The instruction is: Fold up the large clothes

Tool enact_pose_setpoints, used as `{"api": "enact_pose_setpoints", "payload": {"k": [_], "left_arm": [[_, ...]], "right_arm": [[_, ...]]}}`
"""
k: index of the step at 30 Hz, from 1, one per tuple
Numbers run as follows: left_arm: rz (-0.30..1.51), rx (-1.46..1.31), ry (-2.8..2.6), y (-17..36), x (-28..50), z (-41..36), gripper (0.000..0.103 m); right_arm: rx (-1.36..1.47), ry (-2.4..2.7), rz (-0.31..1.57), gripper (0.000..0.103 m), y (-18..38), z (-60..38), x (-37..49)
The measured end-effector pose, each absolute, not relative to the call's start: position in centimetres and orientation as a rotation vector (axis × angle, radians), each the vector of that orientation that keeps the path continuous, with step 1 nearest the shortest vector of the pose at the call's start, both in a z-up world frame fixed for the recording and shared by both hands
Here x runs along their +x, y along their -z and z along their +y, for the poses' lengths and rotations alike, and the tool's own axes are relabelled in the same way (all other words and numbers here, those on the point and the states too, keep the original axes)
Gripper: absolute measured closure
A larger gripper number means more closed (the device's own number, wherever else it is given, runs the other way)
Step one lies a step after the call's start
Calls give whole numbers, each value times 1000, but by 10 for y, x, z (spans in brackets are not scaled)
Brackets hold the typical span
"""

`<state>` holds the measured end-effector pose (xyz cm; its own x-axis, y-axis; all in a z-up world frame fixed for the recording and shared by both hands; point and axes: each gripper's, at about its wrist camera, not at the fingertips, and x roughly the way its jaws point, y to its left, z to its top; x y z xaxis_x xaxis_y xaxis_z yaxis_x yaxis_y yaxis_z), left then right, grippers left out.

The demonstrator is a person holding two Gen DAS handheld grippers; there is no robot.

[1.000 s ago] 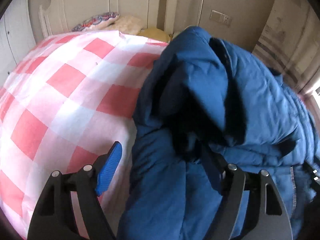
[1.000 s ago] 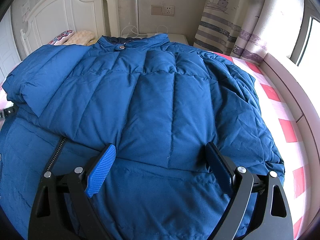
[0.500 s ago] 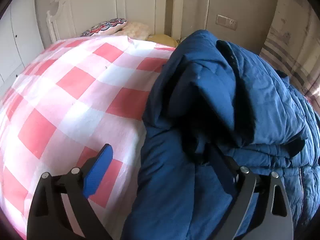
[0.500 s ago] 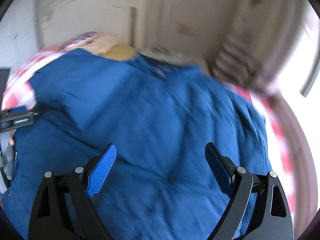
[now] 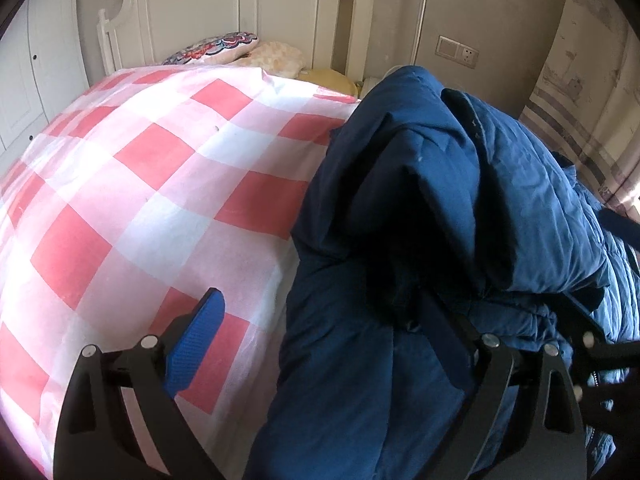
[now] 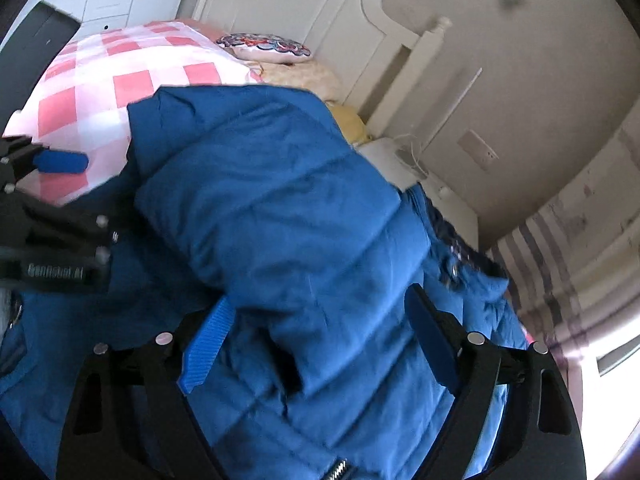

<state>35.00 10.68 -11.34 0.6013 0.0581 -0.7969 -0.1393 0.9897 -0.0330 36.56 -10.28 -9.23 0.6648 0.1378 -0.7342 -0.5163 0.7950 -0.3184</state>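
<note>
Blue padded jacket (image 6: 280,208) on checked bed (image 5: 140,184): bulky, soft, probably slippery; best pinched at hem or sleeve. Left tool (image 5: 320,328) and right tool (image 6: 316,340) both wide, empty.

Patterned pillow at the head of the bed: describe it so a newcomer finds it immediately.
Start at the white headboard behind the pink-checked bedspread. Against its base lies the patterned pillow, leftmost of the cushions there. Its red-and-navy scalloped print sets it apart from the plain cream fluffy cushion and yellow cushion beside it.
</note>
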Motion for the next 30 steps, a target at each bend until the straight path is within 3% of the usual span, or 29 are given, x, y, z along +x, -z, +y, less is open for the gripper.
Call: {"api": "enact_pose_setpoints", "payload": {"k": [3,5,6,7,8,11,15,21,22,23,25,28,30], "left_arm": [[922,-97,-113,114,351,108,7],[922,-97,-112,114,351,108,7],[921,-97,-112,114,351,108,7],[921,-98,-112,114,351,108,7],[922,-98,-112,114,351,108,7],[921,-98,-113,114,351,107,7],[922,-99,-110,115,351,107,7],[926,-106,-106,116,353,108,7],[926,-106,-106,117,353,108,7],[927,-106,-106,117,353,108,7],[927,-107,-106,117,353,108,7],[927,-109,-106,117,353,107,7],[928,-113,-105,118,354,108,7]], "right_arm": [[-529,-423,754,24,91,-99,373],[-484,-522,746,57,90,-102,372],[-453,-530,733,62,87,-105,372],[-396,-537,717,74,80,-113,370],[-313,-542,702,79,71,-126,370],[114,-482,621,83,31,-208,366],[505,-340,569,82,30,-314,353],[750,-116,852,72,111,-385,346],[798,-132,865,64,122,-389,344],[820,-141,864,44,126,-391,343],[843,-183,823,28,127,-390,343],[786,-195,796,26,116,-382,345],[746,-197,788,31,111,-378,353]]}}
